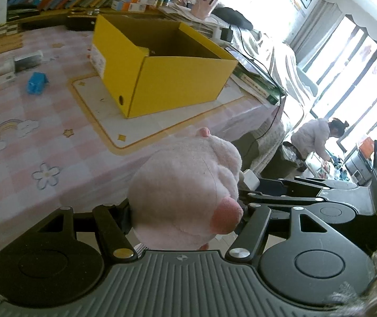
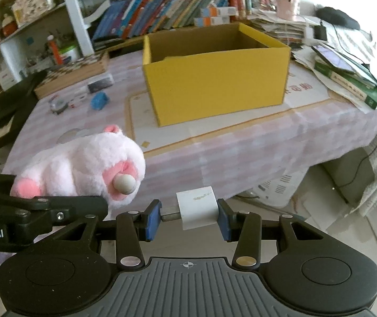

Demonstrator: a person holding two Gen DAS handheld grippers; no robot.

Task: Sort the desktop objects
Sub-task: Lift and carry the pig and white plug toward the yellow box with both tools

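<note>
A pink and white plush toy (image 1: 183, 185) fills the space between the fingers of my left gripper (image 1: 185, 211), which is shut on it just off the table's near edge. The right wrist view shows the same plush toy (image 2: 82, 169) at the left, in the left gripper (image 2: 64, 187). My right gripper (image 2: 189, 211) is shut on a small white block (image 2: 197, 210) between its blue pads (image 2: 153, 219). An open yellow cardboard box (image 1: 177, 79) (image 2: 214, 84) stands on the table ahead of both grippers. The right gripper (image 1: 251, 185) sits just right of the plush.
The table has a pink checked cloth (image 2: 241, 153). A blue toy car (image 2: 99, 101) and small packets lie at its left. Books line the back, a green book (image 2: 352, 87) and cables lie at the right. A person (image 1: 317, 137) bends far off by the windows.
</note>
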